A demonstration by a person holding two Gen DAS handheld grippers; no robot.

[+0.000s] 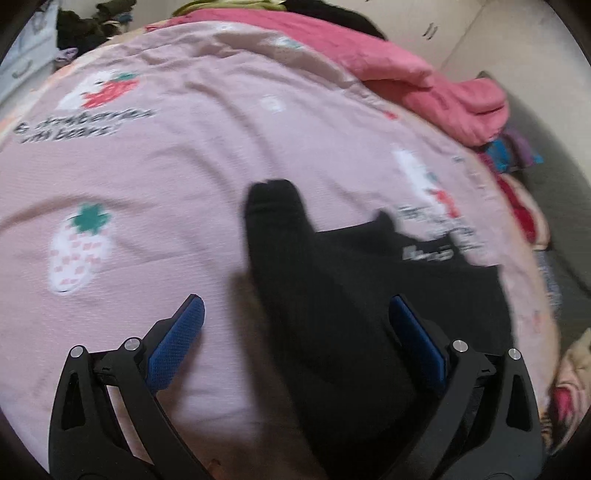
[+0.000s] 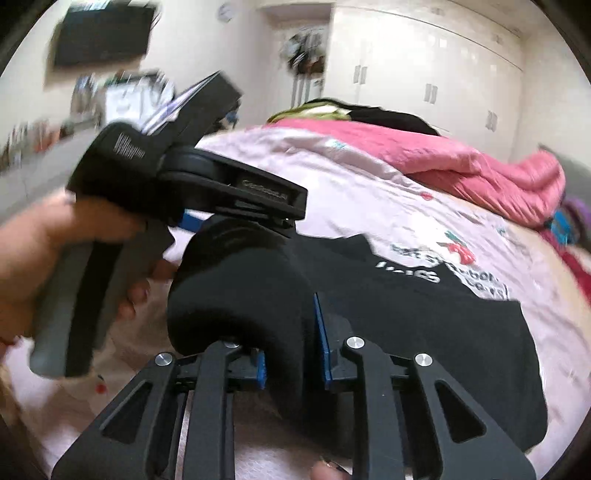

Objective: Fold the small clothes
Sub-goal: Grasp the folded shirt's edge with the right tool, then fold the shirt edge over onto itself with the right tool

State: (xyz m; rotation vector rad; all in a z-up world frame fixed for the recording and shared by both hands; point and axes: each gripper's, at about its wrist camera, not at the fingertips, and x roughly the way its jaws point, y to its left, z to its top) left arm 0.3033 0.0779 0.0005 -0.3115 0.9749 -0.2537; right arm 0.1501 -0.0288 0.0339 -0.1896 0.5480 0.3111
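A small black garment [image 1: 354,295] with white lettering lies on the pink strawberry-print bedspread [image 1: 166,166]. In the left wrist view my left gripper [image 1: 295,314] is open above the garment's left part, its blue pads [image 1: 177,343] wide apart, nothing between them. In the right wrist view the garment [image 2: 424,332] spreads to the right, and my right gripper [image 2: 291,354] is shut on a raised black fold [image 2: 240,288] of it. The left gripper's body [image 2: 207,184], held in a hand, hovers over that fold; its fingertips are hidden there.
A bunched pink blanket [image 1: 424,85] lies at the bed's far side, with dark clothes [image 1: 92,22] beyond. Colourful clothes [image 1: 517,155] pile at the bed's right edge. White wardrobes [image 2: 424,74] and a wall television [image 2: 103,33] stand behind.
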